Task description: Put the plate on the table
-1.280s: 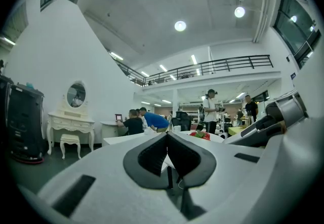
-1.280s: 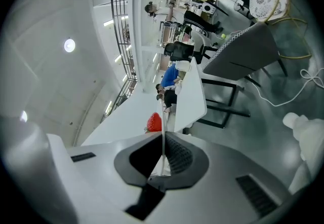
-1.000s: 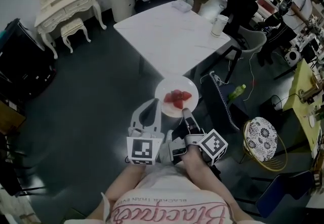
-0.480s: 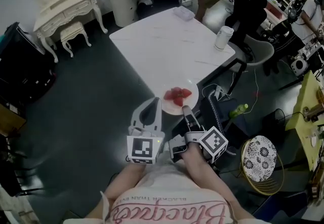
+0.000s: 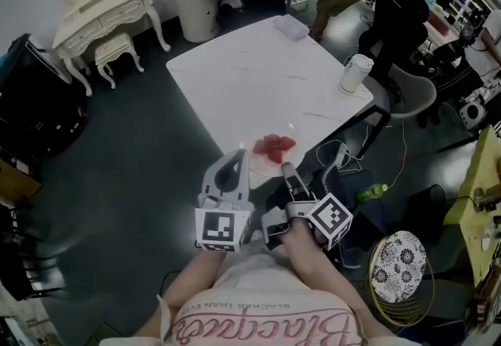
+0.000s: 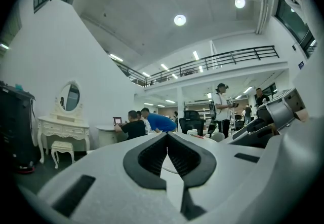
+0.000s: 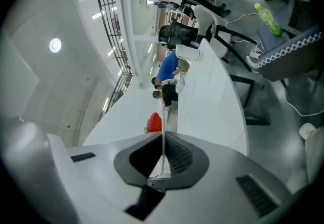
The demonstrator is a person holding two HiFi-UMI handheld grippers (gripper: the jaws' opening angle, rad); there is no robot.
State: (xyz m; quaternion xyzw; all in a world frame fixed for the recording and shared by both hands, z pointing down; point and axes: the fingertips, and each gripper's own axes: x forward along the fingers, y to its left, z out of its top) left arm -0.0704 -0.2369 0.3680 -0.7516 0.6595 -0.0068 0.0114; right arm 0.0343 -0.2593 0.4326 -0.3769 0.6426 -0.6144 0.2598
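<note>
1. Head view: plate [image 5: 254, 163] of strawberries [image 5: 274, 147] over the white table [image 5: 258, 78]'s near corner, right gripper [image 5: 288, 172] pinching its rim.
2. Left gripper view: left gripper [image 6: 167, 137] jaws pressed together, nothing in 'em.
3. Right gripper view: jaws clamped on the plate edge.

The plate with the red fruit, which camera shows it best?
The head view: it shows the whole plate from above, red fruit on it, the right gripper shut on its near rim. The right gripper view shows only that rim edge-on between the jaws plus one fruit piece. The left gripper view shows barely a pale sliver.
</note>
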